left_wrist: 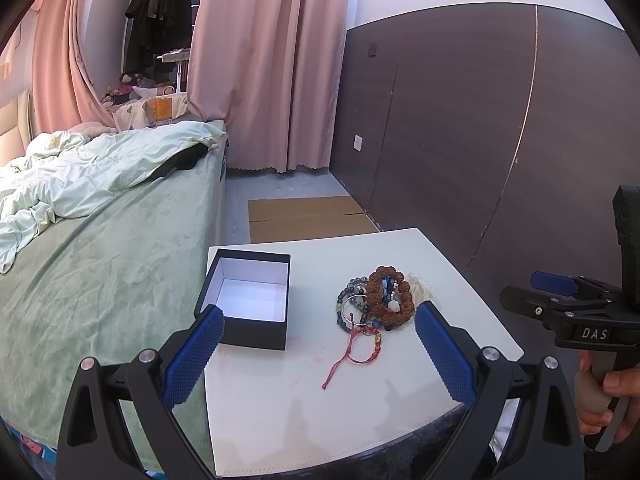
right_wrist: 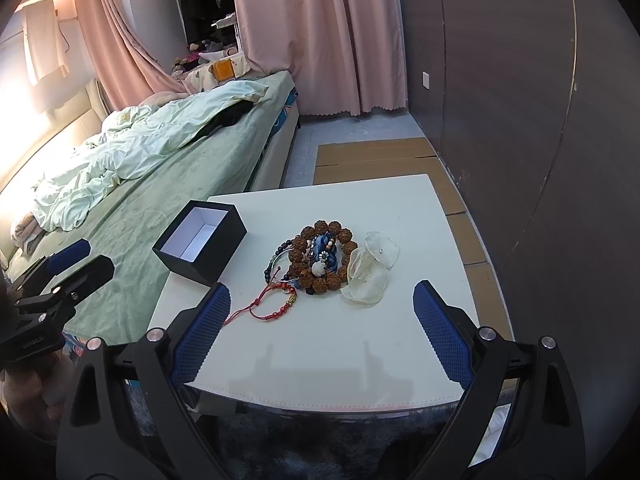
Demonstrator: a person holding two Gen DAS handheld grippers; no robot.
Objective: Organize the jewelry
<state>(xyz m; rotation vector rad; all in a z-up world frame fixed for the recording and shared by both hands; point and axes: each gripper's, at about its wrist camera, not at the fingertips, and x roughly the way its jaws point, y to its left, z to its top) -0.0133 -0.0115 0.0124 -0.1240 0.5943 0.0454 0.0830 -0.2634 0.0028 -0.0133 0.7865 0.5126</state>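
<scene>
The jewelry pile [right_wrist: 316, 260] sits tangled mid-worktop [right_wrist: 360, 340], single pieces hard to tell apart; an open black box [right_wrist: 200, 242] stands well left. The left hand-held gripper [left_wrist: 320, 354] and right hand-held gripper [right_wrist: 322, 332] both hover spread wide, empty, above the near edge. Only fingers of the person's right hand [left_wrist: 604, 400] show.

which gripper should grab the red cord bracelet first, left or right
Probably left. The red cord bracelet lies between the left gripper's open fingers, next to the open box. The right gripper, also open, centres nearer the sheer pouches.
</scene>
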